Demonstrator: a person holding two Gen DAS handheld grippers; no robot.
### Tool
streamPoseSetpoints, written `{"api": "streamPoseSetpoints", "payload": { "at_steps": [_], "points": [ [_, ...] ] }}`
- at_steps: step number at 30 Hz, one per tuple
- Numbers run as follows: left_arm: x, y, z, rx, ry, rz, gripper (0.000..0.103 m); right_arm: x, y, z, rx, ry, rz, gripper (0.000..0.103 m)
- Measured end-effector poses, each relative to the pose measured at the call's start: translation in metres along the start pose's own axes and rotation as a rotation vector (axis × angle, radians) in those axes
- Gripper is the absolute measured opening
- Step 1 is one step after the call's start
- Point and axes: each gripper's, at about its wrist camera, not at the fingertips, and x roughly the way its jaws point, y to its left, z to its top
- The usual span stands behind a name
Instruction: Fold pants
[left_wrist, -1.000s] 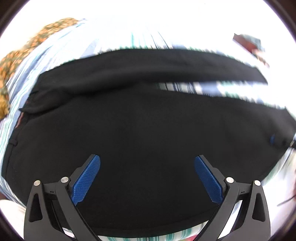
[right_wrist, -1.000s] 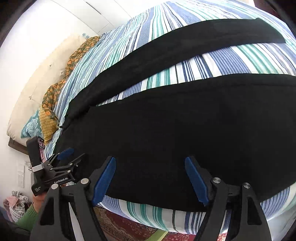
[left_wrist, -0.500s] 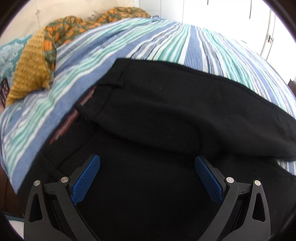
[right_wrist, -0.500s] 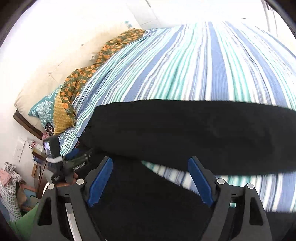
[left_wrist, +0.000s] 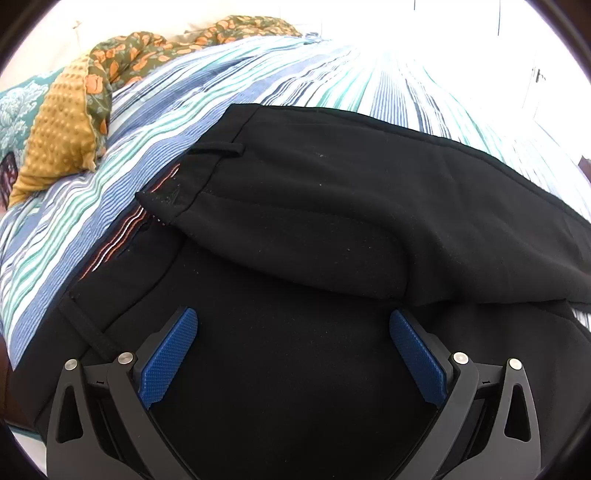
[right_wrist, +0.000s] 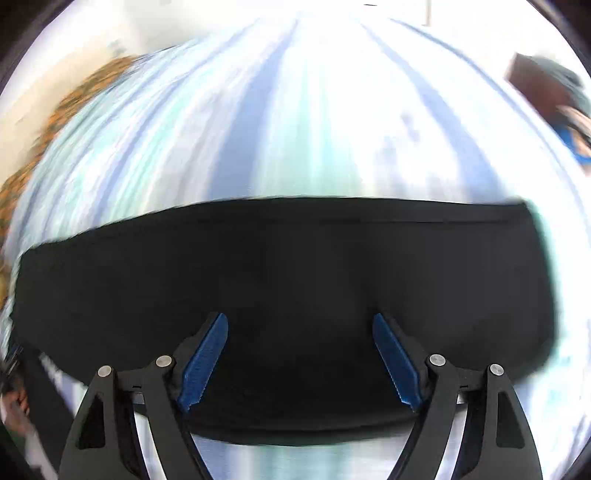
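Observation:
Black pants (left_wrist: 325, 229) lie on a striped bed. In the left wrist view their waistband with a belt loop (left_wrist: 218, 149) is at the upper left, and the far half lies folded over the near half. My left gripper (left_wrist: 293, 325) is open and empty just above the near fabric. In the blurred right wrist view a black pant leg (right_wrist: 288, 280) spans the frame, its hem end at the right. My right gripper (right_wrist: 300, 328) is open and empty above it.
The blue, green and white striped bedspread (left_wrist: 155, 122) covers the bed. A mustard dotted cushion (left_wrist: 59, 129) and an orange-flowered cloth (left_wrist: 147, 55) lie at the head end, far left. The bed edge runs along the lower left. A dark object (right_wrist: 535, 85) shows at the right, blurred.
Both grippers swung over the pants. The left view moved to the waistband and closed in. The right view swept right along the leg to its hem and is blurred with motion.

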Motion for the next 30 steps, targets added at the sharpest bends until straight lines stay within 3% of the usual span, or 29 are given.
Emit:
{"api": "streamPoseSetpoints", "payload": {
  "at_steps": [2,5,8,9,10,12,14,15,16,19,22,25,28,30],
  "points": [
    [0.0,-0.001,0.0,0.002,-0.002,0.004,0.103,-0.019,-0.076,0.011,0.147,-0.021,-0.102,0.08],
    [0.0,-0.002,-0.002,0.005,-0.006,0.01,0.103,-0.043,-0.127,0.029,0.25,-0.09,-0.069,0.08],
    [0.002,-0.002,-0.001,0.007,-0.005,0.014,0.103,-0.028,-0.124,0.046,0.219,-0.041,-0.021,0.077],
    [0.002,-0.002,0.0,0.008,-0.005,0.014,0.103,-0.021,-0.117,0.05,0.187,-0.028,-0.029,0.071],
    [0.002,-0.002,0.0,0.008,-0.004,0.016,0.103,-0.014,-0.11,0.053,0.159,-0.013,-0.059,0.066],
    [0.003,-0.003,0.0,0.012,-0.001,0.022,0.103,0.0,-0.106,0.056,0.133,0.009,-0.14,0.065],
    [0.003,-0.004,0.0,0.017,0.002,0.028,0.103,0.008,-0.111,0.049,0.17,0.03,-0.107,0.043],
    [0.003,-0.004,0.0,0.018,0.003,0.03,0.103,0.008,-0.115,0.046,0.194,0.043,-0.06,0.017],
    [0.003,-0.004,0.0,0.019,0.003,0.031,0.103,0.004,-0.116,0.042,0.19,0.034,-0.067,0.005],
    [0.003,-0.004,0.0,0.02,0.003,0.031,0.103,-0.043,-0.099,0.029,0.1,-0.107,-0.027,0.005],
    [0.003,-0.004,0.0,0.022,0.004,0.033,0.103,-0.12,-0.069,-0.014,-0.02,-0.267,0.058,0.005],
    [0.003,-0.004,0.001,0.026,0.006,0.039,0.103,-0.199,-0.037,-0.085,-0.082,-0.365,0.138,0.005],
    [0.003,-0.005,0.001,0.031,0.007,0.046,0.103,-0.254,-0.025,-0.173,-0.027,-0.391,0.168,0.005],
    [0.003,-0.005,0.002,0.035,0.011,0.051,0.103,-0.264,-0.028,-0.223,0.034,-0.353,0.126,0.005]
  ]
}}
